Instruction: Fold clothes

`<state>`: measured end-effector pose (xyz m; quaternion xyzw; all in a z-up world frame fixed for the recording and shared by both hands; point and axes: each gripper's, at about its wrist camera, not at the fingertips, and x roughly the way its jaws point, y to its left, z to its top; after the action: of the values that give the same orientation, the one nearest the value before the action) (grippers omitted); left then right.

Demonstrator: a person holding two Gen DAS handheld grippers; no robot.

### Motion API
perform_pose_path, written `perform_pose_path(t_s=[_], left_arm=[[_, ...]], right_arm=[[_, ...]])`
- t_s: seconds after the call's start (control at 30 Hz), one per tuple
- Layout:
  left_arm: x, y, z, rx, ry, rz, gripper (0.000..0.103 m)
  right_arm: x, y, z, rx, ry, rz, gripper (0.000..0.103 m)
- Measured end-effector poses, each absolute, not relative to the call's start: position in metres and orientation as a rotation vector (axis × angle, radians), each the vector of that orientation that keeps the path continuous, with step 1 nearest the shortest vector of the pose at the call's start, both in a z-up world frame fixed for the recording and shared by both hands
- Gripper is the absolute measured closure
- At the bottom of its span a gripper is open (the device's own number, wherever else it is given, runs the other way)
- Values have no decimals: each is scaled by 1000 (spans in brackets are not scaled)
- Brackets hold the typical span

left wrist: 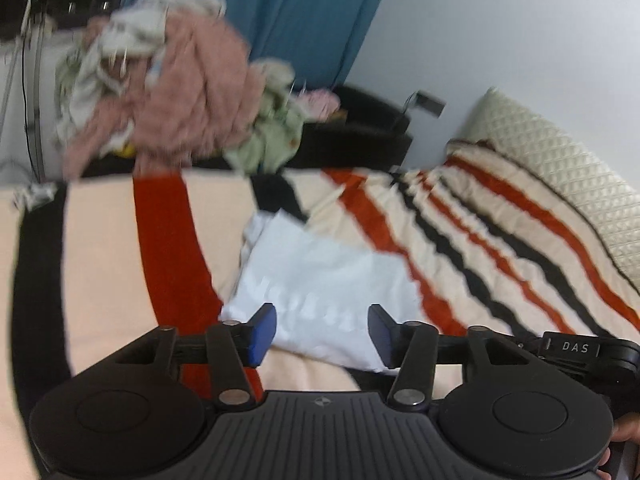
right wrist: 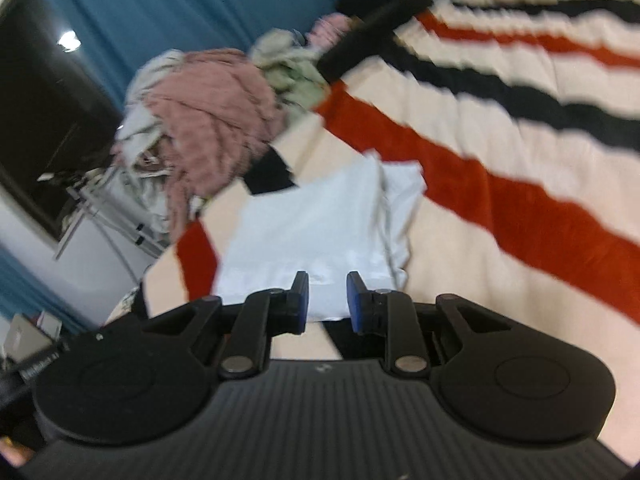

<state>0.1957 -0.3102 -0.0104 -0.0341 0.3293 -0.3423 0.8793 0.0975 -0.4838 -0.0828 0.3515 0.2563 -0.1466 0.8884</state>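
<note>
1. Left tongs [left wrist: 322, 330] stand spread wide, gripping nothing, above the folded white garment [left wrist: 320, 276].
2. Right tongs [right wrist: 328, 298] are parted, empty.
3. Garment lies on the striped bed blanket [left wrist: 500, 240]; the clothes pile [left wrist: 176, 92] sits at eleven o'clock.

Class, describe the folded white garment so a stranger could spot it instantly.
Start at the cream blanket with red and black stripes covering the bed. On it, before both open grippers, lies the folded white garment. Unlike the crumpled pink and green clothes pile beyond, it's flat and plain.
</note>
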Motion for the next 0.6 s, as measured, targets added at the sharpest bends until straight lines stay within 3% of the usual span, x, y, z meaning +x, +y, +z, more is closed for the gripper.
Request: perform_pose_path(t_s=[0.2, 0.27, 0.43, 0.47, 0.53, 0.57, 0.6], left_arm=[[127, -279, 47, -41, 574, -733, 27], [104, -268, 59, -38, 538, -741, 25], [45, -241, 88, -30, 448, -759, 19], [34, -235, 94, -29, 430, -763, 16], [10, -224, 106, -26, 394, -770, 2], [-1, -219, 112, -25, 376, -773, 0], [-13, -213, 118, -23, 358, -776, 0]], right_arm=[[46, -440, -18, 608, 465, -253, 78], [30, -425, 0, 569, 439, -234, 77], [-11, -391, 31, 488, 370, -184, 61], [-18, -385, 36, 470, 356, -176, 57], [-31, -374, 44, 435, 328, -160, 36], [-38, -370, 46, 427, 309, -156, 19], [-45, -366, 47, 421, 284, -151, 13]])
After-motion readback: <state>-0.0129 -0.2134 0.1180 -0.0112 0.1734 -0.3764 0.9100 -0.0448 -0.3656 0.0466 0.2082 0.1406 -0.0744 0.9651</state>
